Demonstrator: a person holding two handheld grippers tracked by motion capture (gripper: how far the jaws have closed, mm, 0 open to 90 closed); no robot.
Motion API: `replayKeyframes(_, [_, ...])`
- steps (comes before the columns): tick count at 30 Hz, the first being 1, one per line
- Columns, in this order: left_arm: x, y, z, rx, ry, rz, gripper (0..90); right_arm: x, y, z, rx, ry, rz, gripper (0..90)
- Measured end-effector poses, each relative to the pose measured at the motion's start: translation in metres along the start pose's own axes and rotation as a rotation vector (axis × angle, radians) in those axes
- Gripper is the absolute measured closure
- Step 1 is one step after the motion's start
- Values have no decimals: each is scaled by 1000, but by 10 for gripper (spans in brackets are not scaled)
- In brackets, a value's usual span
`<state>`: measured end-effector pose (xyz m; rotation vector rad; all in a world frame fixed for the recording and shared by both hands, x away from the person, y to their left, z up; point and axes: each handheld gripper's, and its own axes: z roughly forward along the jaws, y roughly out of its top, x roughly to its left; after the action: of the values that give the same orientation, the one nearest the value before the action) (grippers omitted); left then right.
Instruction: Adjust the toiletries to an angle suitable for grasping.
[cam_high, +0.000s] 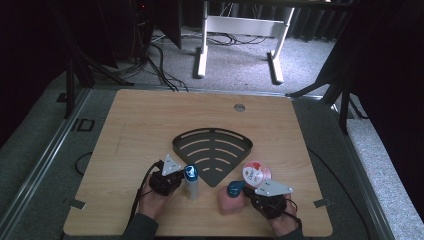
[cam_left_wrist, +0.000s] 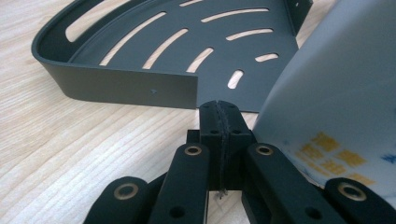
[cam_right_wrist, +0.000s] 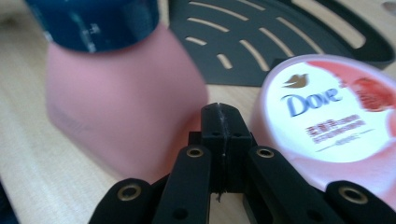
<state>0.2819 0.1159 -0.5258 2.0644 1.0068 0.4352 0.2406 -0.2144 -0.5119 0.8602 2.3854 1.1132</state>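
A black slotted corner shelf (cam_high: 212, 148) (cam_left_wrist: 154, 56) (cam_right_wrist: 280, 32) lies flat mid-table. A white bottle with a blue cap (cam_high: 191, 181) (cam_left_wrist: 336, 102) stands upright at the shelf's near left corner. My left gripper (cam_high: 176, 176) (cam_left_wrist: 219, 112) sits just left of that bottle, shut with nothing between its jaws. A pink bottle with a blue cap (cam_high: 231, 197) (cam_right_wrist: 121, 88) lies near the front edge. A pink Dove jar (cam_high: 256, 173) (cam_right_wrist: 336, 116) stands to its right. My right gripper (cam_high: 254, 192) (cam_right_wrist: 219, 114) rests between these two, shut and empty.
The wooden table (cam_high: 150, 120) has a round cable hole (cam_high: 239, 107) at its far edge. Beyond the table, white desk legs (cam_high: 202, 50) stand on grey carpet, with cables (cam_high: 160, 65) trailing on the floor.
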Motion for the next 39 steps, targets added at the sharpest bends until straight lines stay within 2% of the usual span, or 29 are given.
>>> replayKeyframes(4, [-2,-1,0,-1,-33,3,898,3,-2,2,7,13,-3,900])
replayKeyframes(8, [-7,-1,2,3,-46,14,898,3,-2,2,5,19,5,900])
replayKeyframes(9, [-11,-1,3,1,-71,17,898,3,-2,2,5,20,4,900])
replayKeyframes(10, [-12,-1,4,2,-77,19,898,5,-3,3,3,32,7,900])
replayKeyframes(28, [-35,-2,7,7,-190,125,897,17,-1,11,7,82,-17,900])
replayKeyframes(30, [-36,-3,6,10,-182,132,897,19,-1,11,6,82,-17,900])
replayKeyframes(33, [-35,-5,4,10,-195,124,898,19,-1,11,5,87,-13,900])
replayKeyframes(39, [-37,-9,1,15,-195,120,898,20,-1,12,3,98,-6,900])
